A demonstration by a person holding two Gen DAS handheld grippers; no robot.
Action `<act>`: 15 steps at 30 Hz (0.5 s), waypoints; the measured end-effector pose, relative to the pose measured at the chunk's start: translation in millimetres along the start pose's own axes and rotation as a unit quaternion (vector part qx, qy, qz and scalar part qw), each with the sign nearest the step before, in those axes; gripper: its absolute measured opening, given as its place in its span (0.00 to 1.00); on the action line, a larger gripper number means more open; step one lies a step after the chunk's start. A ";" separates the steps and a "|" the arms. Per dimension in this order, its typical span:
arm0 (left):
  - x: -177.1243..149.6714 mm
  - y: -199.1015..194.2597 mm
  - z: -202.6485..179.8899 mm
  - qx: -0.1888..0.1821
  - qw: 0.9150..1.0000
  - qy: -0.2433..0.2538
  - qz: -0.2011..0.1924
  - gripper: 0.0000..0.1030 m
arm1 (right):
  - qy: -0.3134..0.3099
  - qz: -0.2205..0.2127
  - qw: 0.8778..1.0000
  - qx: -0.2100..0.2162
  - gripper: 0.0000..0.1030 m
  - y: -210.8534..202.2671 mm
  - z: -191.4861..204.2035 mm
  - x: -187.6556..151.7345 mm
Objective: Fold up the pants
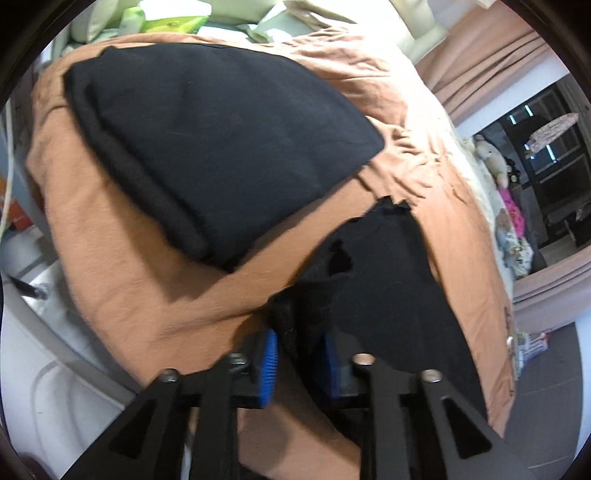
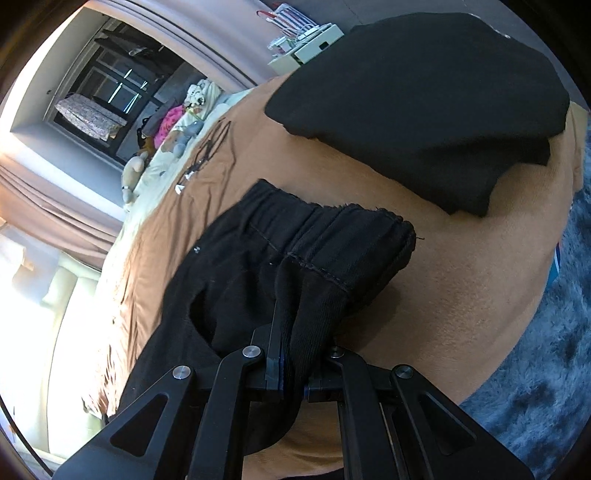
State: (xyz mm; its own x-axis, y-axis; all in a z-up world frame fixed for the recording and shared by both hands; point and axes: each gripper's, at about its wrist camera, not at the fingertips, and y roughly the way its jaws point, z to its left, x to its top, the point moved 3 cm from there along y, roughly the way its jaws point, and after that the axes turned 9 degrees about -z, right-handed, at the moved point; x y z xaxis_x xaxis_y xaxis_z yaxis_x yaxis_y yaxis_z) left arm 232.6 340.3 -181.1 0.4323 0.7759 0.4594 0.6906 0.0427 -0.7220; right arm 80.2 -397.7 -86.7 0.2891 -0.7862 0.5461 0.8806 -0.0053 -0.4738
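Note:
Black pants (image 2: 295, 251) lie on a tan bed cover (image 2: 443, 295), elastic waistband toward the far side. My right gripper (image 2: 293, 369) is shut on a bunched ribbed fold of the pants. In the left wrist view the same pants (image 1: 388, 280) run along the right of the bed cover (image 1: 129, 277). My left gripper (image 1: 301, 356) stands open, its blue pads (image 1: 271, 354) apart, with a loose bunch of the black fabric still between them. A second black garment (image 1: 221, 147), folded into a flat stack, rests farther up the bed, also seen in the right wrist view (image 2: 424, 110).
Pale green pillows (image 1: 173, 22) are piled at the head of the bed. Plush toys (image 2: 177, 133) line the far side by pink curtains (image 2: 55, 206). A blue shaggy rug (image 2: 535, 369) covers the floor beside the bed, with a white box (image 2: 314, 40) beyond.

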 end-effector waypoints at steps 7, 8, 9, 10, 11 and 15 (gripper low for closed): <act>0.5 -13.2 28.4 -0.004 1.000 -0.026 -0.005 0.40 | -0.013 0.002 1.000 -0.006 0.03 -2.0 -0.2 -3.0; -0.6 -15.6 29.9 -0.004 1.000 -0.028 -0.007 0.40 | -0.015 0.000 1.000 -0.008 0.03 -1.5 0.4 -2.9; -1.7 -17.5 31.5 -0.006 0.999 -0.031 -0.008 0.40 | -0.017 -0.002 1.000 -0.010 0.03 -2.4 -0.3 -3.0; -2.7 -18.5 31.8 -0.008 0.999 -0.033 -0.009 0.39 | -0.019 -0.004 1.000 -0.014 0.03 -2.9 0.0 -4.3; -4.2 -20.4 32.8 -0.010 0.999 -0.034 -0.010 0.40 | -0.020 -0.005 1.000 -0.017 0.03 -1.4 1.3 -4.7; -7.4 -25.1 36.8 -0.019 0.999 -0.045 -0.011 0.39 | -0.028 -0.009 0.999 -0.022 0.03 -0.9 3.7 -8.0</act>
State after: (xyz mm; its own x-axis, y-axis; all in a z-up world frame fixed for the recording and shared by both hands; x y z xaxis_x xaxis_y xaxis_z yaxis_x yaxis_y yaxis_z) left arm 190.8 356.5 -185.4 0.3631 0.8289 0.4254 0.7218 0.0384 -0.6910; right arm 78.5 -389.1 -88.1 0.2957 -0.7498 0.5920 0.8686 -0.0469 -0.4933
